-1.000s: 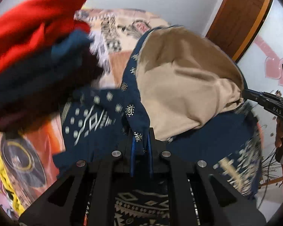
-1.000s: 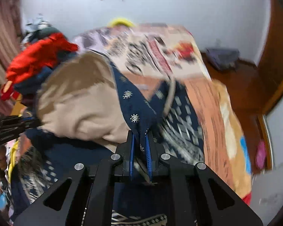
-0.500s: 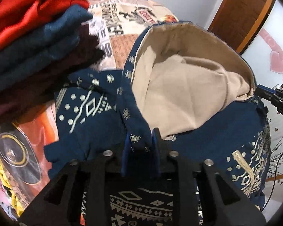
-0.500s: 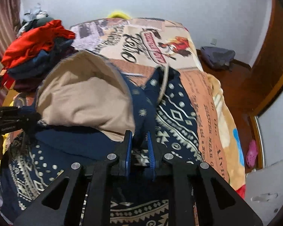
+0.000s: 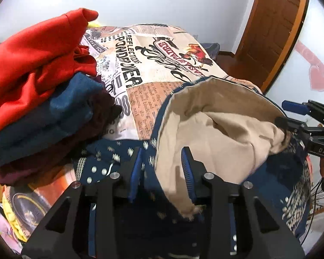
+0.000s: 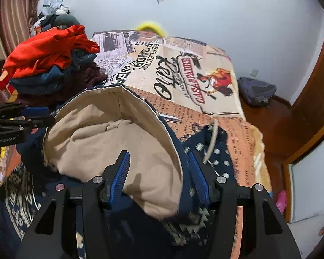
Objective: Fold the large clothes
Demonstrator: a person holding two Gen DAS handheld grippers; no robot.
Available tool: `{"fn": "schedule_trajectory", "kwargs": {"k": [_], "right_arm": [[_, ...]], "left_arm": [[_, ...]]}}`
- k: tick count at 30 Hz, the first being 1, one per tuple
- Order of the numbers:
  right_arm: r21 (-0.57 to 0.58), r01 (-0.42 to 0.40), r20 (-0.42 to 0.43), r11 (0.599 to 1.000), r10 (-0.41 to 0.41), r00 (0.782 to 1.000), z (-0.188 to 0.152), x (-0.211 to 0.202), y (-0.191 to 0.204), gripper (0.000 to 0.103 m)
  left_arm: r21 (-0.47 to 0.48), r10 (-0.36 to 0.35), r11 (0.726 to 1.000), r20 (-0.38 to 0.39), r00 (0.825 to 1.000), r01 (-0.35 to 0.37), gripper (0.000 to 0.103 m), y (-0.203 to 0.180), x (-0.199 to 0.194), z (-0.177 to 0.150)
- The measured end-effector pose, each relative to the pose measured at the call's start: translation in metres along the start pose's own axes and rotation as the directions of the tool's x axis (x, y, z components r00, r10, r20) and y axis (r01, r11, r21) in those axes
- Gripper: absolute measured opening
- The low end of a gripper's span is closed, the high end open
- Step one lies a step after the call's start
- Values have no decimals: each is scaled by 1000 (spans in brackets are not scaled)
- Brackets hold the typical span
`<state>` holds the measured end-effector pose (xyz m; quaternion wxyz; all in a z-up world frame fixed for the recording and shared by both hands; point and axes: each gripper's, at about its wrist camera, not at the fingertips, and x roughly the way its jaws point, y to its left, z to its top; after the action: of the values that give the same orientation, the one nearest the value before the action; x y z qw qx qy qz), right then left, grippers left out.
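A navy hooded garment with white patterns and a beige hood lining (image 5: 216, 133) lies on the bed; it also shows in the right wrist view (image 6: 110, 138). My left gripper (image 5: 162, 170) is open, its blue pads spread on either side of the hood's edge. My right gripper (image 6: 159, 172) is open too, with the hood's rim lying between its spread fingers. Each gripper appears in the other's view: the right one (image 5: 300, 116) at the hood's right side, the left one (image 6: 32, 116) at its left side.
A stack of folded clothes, red on top of blue and maroon (image 5: 38, 90), sits on the bed's left side (image 6: 54, 64). The bed has a newspaper-print cover (image 6: 183, 82). A wooden door (image 5: 276, 28) and a bag on the floor (image 6: 257, 90) are to the right.
Both grippers were shut on the hood's navy edge and have now opened. The hood has dropped lower onto the bed.
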<state>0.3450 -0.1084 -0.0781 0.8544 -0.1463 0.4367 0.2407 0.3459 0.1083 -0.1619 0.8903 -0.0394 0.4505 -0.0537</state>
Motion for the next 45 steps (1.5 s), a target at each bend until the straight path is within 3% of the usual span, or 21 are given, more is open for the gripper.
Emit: {"fn": "schedule_trajectory", "kwargs": {"k": [7,14,15,17,19,20,26,33,38,45], "right_arm": [[83,-38,-69,996,44,997,16,38,-14,52],[155,-77,-64,985,88,994,19,54,-21,52],[165,-79,-62,983,91,994,19,55,-22,48],[181,-85,-64,980,98,993,20,57,-23,31],[195,-108,-77,975,125,989,20,57,-23,12],[202,-125,-79,971,144,986,20,57,-24,10],[210,-198,1,957,202,979,17,15,-24,7],[112,-196,95,974,186,978,-11,-62,-12,7],[119,-181,74,976,173,982,-41,-79,-11,7],[119,-156,-12,981,158,987,-72,-82,-8,10]], "left_arm": [[-46,-39,998,-82,996,35,37,12,51,17],[-104,-90,991,-106,990,79,36,17,72,20],[-114,-101,990,-106,989,89,36,18,73,20],[-136,-128,984,-115,985,112,36,18,75,19],[-143,-139,982,-115,984,122,22,18,75,19],[-139,-133,983,-116,984,117,12,18,74,18],[-175,-173,971,-57,983,161,7,22,33,18],[-34,-152,988,40,988,154,7,1,-44,0],[23,-150,988,28,988,150,7,-15,-70,-31],[57,-80,995,-52,995,83,10,-24,-66,-75]]}}
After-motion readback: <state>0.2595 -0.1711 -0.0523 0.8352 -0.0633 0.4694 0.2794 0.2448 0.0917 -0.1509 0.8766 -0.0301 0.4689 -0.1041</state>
